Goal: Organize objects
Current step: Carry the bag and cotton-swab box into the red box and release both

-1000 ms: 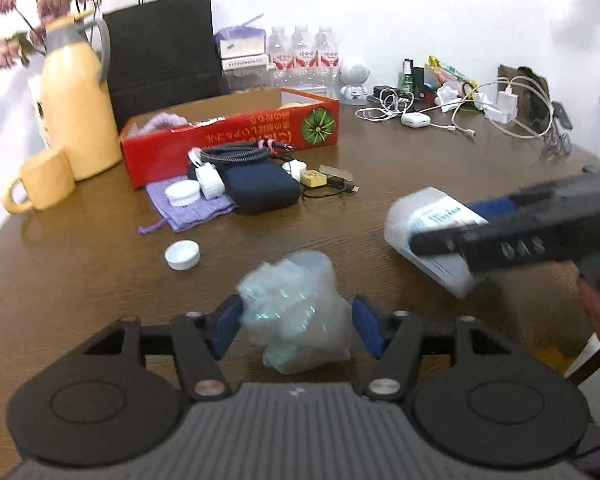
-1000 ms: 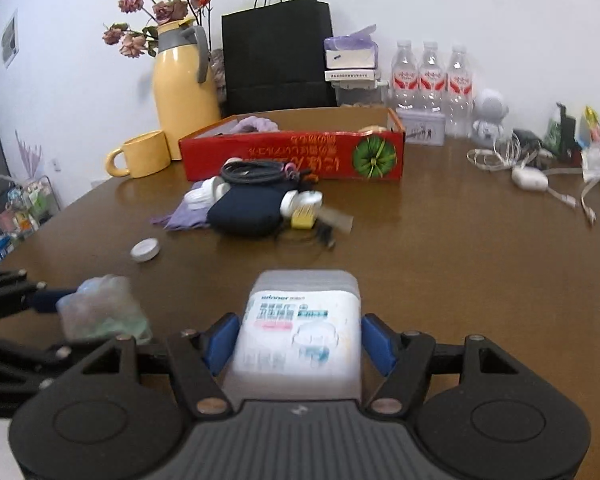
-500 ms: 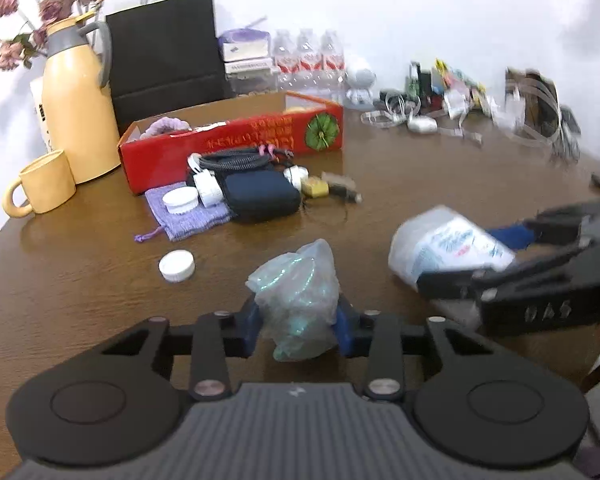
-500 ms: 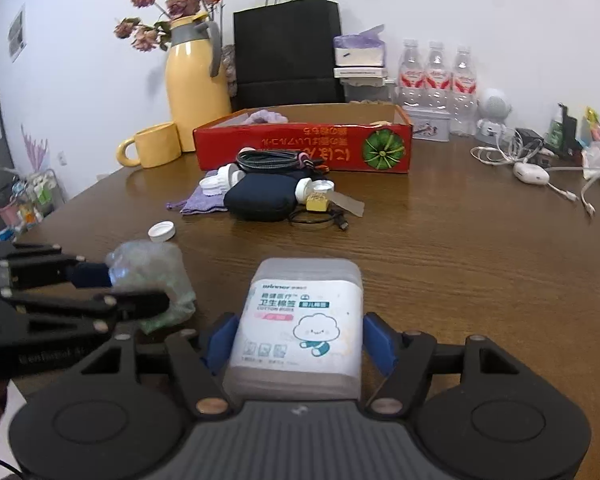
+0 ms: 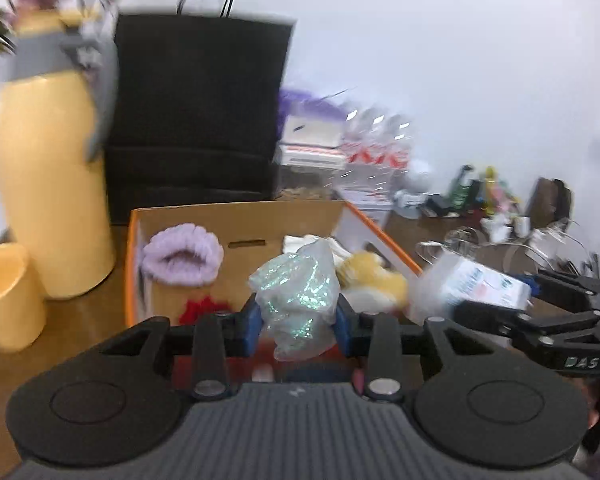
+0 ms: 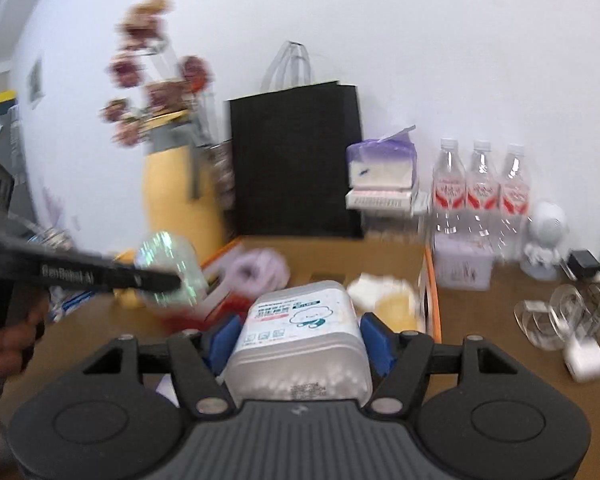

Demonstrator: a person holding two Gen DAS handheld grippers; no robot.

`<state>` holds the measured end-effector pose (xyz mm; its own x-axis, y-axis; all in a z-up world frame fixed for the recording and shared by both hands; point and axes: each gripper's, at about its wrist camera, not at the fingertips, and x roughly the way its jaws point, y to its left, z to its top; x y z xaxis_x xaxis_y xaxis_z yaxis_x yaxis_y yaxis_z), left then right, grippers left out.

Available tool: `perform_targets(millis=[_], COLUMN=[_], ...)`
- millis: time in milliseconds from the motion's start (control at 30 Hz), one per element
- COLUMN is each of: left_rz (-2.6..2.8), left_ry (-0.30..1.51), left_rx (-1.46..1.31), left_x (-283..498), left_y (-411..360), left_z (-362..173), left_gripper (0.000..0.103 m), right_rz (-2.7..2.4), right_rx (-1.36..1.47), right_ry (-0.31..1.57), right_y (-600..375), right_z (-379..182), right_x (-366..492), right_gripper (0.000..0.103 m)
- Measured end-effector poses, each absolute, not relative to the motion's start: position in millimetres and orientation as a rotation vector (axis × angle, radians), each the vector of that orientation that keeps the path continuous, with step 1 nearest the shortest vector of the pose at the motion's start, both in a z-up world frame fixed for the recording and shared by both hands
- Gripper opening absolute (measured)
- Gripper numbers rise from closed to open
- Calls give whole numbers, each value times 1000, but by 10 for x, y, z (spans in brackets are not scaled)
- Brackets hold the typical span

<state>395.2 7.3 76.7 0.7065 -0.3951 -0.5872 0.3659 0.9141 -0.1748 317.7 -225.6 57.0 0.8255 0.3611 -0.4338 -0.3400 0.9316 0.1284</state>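
Observation:
My left gripper (image 5: pixel 296 322) is shut on a crumpled, shimmering clear plastic bag (image 5: pixel 298 294) and holds it over the near edge of the open cardboard box (image 5: pixel 240 220). My right gripper (image 6: pixel 298 338) is shut on a clear tub of cotton swabs (image 6: pixel 300 340), also at the box's (image 6: pixel 430 276) near side. Each gripper shows in the other's view: the right one with its tub (image 5: pixel 476 284) at the right, the left one with its bag (image 6: pixel 168 272) at the left. Inside the box lie a purple scrunchie (image 5: pixel 182 254), a yellow and white soft item (image 5: pixel 374 276) and something red.
A yellow jug (image 5: pixel 52 184) with flowers and a yellow mug (image 5: pixel 4 292) stand left of the box. Behind it are a black paper bag (image 5: pixel 196 120), a tissue pack (image 6: pixel 382 164) and three water bottles (image 6: pixel 480 192). Cables and chargers (image 6: pixel 568 320) lie to the right.
Both grippers have lifted and travelled forward from the near table to the box, carrying the bag and the tub. The left jaws closed onto the bag during the first half second.

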Motion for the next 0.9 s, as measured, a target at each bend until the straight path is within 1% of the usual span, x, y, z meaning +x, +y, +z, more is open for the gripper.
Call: perform_targets(millis=[67,167,200,233,267,300,367,400,433,500,600,667,767,833,900], left_rz=[-395,-336,-340,-332,-304,-269,-268,-284,-302,-319,-295,-281,-244,-248,-261], left_ry=[699,778,789,797,811,818,809,809,800,759,731,728,692,658,613], left_rx=[17,45,32,23,9,-1,-30,-48,-57,-40,-24,-37,-32,-22,-26], left_x=[4425,5027,5151,5269,5392,5479,5542,5521,5490,5408,5276,5166,4815,4457,3995], left_y=[-77,-246,-262,-285,-293,-294,-270,-248,-231,-198,-168,-138,-87,-56,22], left_z=[650,319,222,158,99,57,28,38,60,149,321,445,640,744,817], left_gripper=[37,38,44,54,60,63,63,66,73,82,82,85,90,97,100], right_rz=[332,270,260,249,227,201,178,178,175,199,187,186,202,215,227], right_rx=[51,92,132,177,208,217,210,211,218,233,212,217,221,197,159], right_ry=[505,597,631,659,675,689,733,745,737,684,650,634,617,598,579], right_y=[-2168,-2127,-2142,-2165,-2179,-2175,-2146,-2147,-2158,-2194,-2216,-2249,-2302,-2303,-2301], right_z=[569,390,303,218,120,31,-130,-159,-150,-91,31,146,318,428,503], right_x=[3848,4728,4964,5169,5341,5468,5619,5646,5630,5544,5484,5358,5064,4762,4419], right_gripper=[65,65,65,66,66,66,66,67,72,81,81,81,81,82,82])
